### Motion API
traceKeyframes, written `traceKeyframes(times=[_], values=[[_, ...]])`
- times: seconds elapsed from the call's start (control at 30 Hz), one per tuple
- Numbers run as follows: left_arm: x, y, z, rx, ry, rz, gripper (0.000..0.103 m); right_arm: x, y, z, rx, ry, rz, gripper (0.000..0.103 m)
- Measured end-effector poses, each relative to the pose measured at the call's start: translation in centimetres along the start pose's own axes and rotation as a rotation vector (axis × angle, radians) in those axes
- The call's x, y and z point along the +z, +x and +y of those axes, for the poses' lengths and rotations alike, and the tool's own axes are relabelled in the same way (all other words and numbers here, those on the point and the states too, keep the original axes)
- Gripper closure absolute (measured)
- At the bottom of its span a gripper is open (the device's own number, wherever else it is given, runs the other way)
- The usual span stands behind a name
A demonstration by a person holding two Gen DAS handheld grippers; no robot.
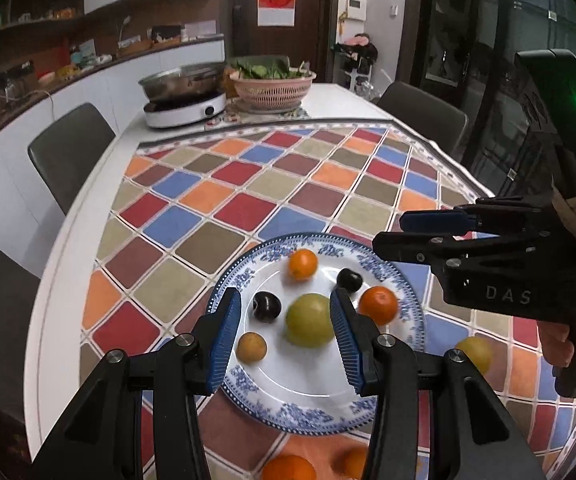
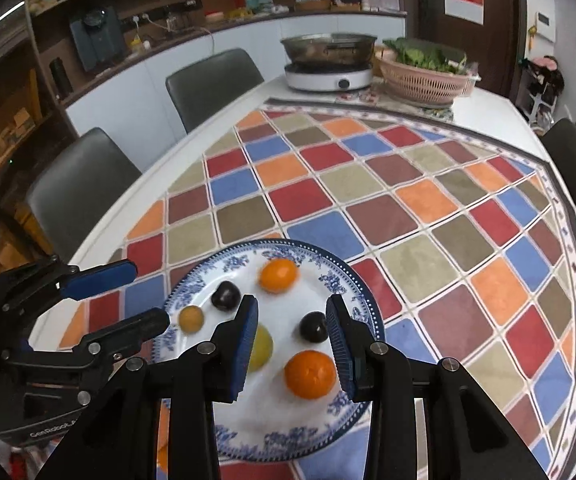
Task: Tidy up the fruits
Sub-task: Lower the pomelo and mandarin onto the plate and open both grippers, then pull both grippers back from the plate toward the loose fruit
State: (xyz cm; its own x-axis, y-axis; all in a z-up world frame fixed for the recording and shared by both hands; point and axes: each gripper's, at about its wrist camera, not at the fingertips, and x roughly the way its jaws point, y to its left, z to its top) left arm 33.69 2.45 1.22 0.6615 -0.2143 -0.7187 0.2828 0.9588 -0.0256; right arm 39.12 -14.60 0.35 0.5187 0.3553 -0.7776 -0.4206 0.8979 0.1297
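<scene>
Left gripper (image 1: 286,344), right gripper (image 2: 293,350): jaws parted, empty, above plate (image 1: 408,300). Six fruits on plate: green one (image 1: 309,320), oranges, dark plums. Stray fruits (image 1: 474,354) on cloth beside plate. Risk: round fruit rolls off shallow rim if nudged during next placement.

Both cams sit right on the grippers, close above the table and tilted down along the fingers toward the far kitchen counter at 12 o'clock. The left wrist view catches the right gripper (image 1: 388,232) at 3 o'clock, and the right wrist view has the left gripper (image 2: 144,296) at 9. Both share the blue-patterned plate (image 1: 408,300) (image 2: 352,284) low in frame, the checkered tablecloth (image 1: 248,184) (image 2: 368,184) and the pink basket (image 1: 272,88) (image 2: 424,80).
</scene>
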Motion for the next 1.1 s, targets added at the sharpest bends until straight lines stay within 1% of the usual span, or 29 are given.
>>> traceKeyframes(times=[0.13, 0.43, 0.5, 0.57, 0.7, 0.77, 0.97, 1.1], values=[[-0.2, -2.6, -0.6, 0.005, 0.0, -0.041, 0.057, -0.5, -2.4, 0.9, -0.007, -0.01, -0.038, 0.067], [-1.6, -7.3, -1.0, 0.028, -0.01, -0.103, 0.057, -3.0, -6.7, 3.3, -0.016, -0.023, -0.096, 0.067], [-2.0, -8.2, -1.1, 0.032, -0.007, -0.114, 0.056, -3.5, -7.5, 3.8, -0.013, -0.019, -0.101, 0.067], [-2.5, -9.3, -1.3, 0.044, 0.001, -0.129, 0.052, -4.0, -8.2, 4.3, -0.006, -0.012, -0.107, 0.066], [-3.7, -11.2, -1.4, 0.049, 0.011, -0.146, 0.05, -5.3, -9.6, 5.4, -0.013, -0.006, -0.119, 0.066], [-4.2, -11.8, -1.3, 0.053, 0.015, -0.153, 0.048, -5.9, -10.2, 6.0, -0.018, -0.001, -0.125, 0.056], [-5.6, -13.3, -0.8, 0.073, 0.044, -0.167, 0.043, -8.1, -11.7, 7.9, -0.046, 0.011, -0.149, 0.056], [-6.5, -13.8, -0.5, 0.079, 0.071, -0.168, 0.04, -9.2, -12.1, 8.9, -0.062, 0.021, -0.147, 0.056]])
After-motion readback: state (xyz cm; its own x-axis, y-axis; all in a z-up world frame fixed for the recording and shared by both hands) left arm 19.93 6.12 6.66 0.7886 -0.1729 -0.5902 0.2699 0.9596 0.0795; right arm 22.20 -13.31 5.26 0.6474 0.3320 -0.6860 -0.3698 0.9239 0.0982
